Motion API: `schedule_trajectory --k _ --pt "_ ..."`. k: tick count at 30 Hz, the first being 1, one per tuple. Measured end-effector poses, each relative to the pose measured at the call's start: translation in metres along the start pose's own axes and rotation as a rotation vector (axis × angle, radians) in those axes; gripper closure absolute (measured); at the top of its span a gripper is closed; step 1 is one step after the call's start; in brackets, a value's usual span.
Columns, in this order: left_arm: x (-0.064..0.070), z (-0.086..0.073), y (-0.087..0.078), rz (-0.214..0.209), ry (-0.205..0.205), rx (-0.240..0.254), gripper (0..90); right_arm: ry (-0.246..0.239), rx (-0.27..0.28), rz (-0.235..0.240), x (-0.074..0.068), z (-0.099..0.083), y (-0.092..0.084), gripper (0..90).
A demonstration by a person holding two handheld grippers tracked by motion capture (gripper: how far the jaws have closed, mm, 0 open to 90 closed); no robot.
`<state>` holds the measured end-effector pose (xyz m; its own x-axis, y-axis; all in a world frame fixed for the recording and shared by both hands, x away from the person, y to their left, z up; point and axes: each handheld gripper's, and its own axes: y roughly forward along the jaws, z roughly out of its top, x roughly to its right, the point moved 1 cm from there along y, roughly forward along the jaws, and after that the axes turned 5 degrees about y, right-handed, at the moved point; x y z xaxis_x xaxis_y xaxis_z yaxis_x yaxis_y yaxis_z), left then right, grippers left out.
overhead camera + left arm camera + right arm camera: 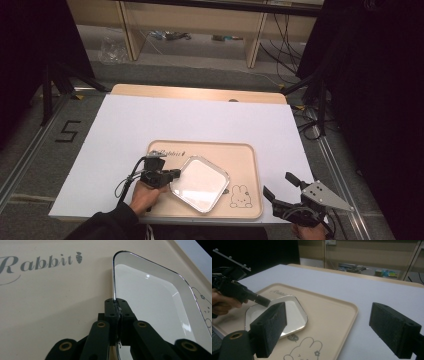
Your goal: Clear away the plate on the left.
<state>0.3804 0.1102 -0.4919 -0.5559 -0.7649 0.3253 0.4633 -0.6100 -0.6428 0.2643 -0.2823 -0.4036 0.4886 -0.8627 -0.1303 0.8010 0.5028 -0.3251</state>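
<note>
Your left claw (117,305) is clamped on the left rim of the square white plate (200,183), which rests on the beige rabbit tray (245,155) on the bench. Your right claw (332,327) waits with jaws apart, off the tray's right side. The grasp looks made; next, lift gently, keeping the plate level.

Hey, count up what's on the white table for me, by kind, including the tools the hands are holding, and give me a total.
Beige rabbit tray: 1
White square plate on the tray: 1
Handheld grippers: 2, the left gripper with jaws shut on the plate's rim, the right gripper with jaws open beside the tray
Total: 4
</note>
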Motion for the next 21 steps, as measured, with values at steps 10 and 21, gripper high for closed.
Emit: schedule_trajectory --k 10,21 --pt "0.012 -0.013 -0.011 -0.010 0.023 -0.042 84.1 0.000 0.003 0.003 0.000 0.000 0.000 15.2" --pt "0.029 -0.025 -0.015 -0.041 0.040 -0.086 80.0 0.030 -0.011 0.012 -0.002 -0.001 0.001 15.2"
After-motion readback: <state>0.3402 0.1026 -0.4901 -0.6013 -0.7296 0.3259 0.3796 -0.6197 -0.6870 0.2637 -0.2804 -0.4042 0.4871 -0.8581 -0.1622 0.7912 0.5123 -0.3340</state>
